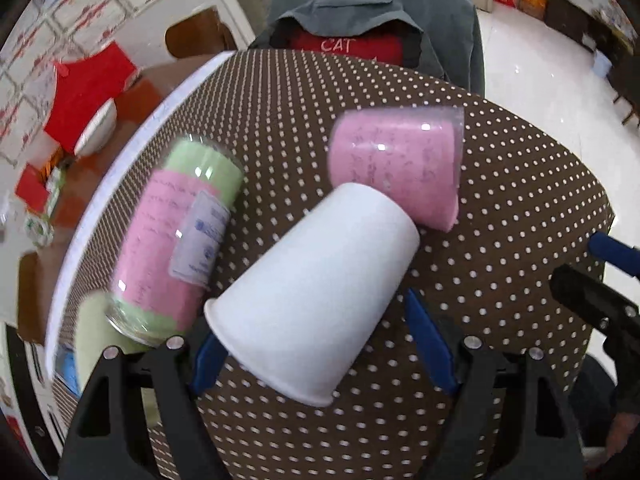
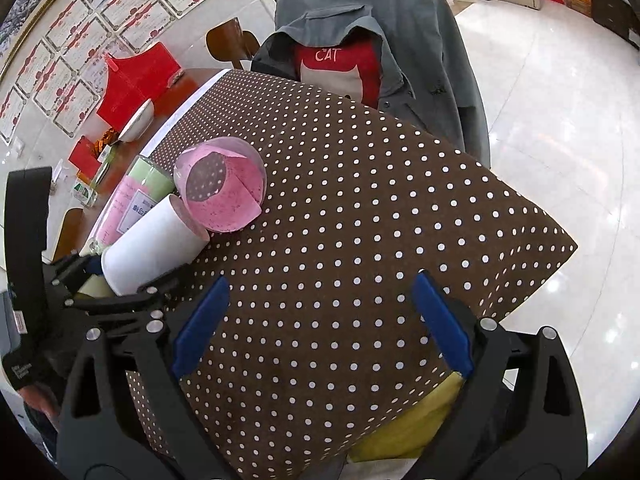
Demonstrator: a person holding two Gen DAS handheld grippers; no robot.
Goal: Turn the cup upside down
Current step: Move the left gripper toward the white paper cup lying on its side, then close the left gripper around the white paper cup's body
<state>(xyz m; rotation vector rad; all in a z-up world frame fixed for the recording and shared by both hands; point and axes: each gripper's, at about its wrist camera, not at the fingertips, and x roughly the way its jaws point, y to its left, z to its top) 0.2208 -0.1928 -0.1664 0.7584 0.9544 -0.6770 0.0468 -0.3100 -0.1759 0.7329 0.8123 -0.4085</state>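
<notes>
A white paper cup point(image 1: 316, 292) lies tilted between my left gripper's point(image 1: 320, 344) blue fingers point(image 1: 428, 344), its rim toward the camera and its base pointing away. The fingers stand wide on either side of it; whether they touch it I cannot tell. In the right wrist view the same cup point(image 2: 156, 240) sits at the left gripper's tips, over the polka-dot table point(image 2: 360, 240). My right gripper point(image 2: 320, 324) is open and empty above the near part of the table.
A clear cup lined with pink paper point(image 1: 396, 164) lies on its side just behind the white cup. A clear jar with pink and green paper point(image 1: 176, 232) lies at the left. A chair with a grey jacket point(image 2: 400, 40) stands behind the table.
</notes>
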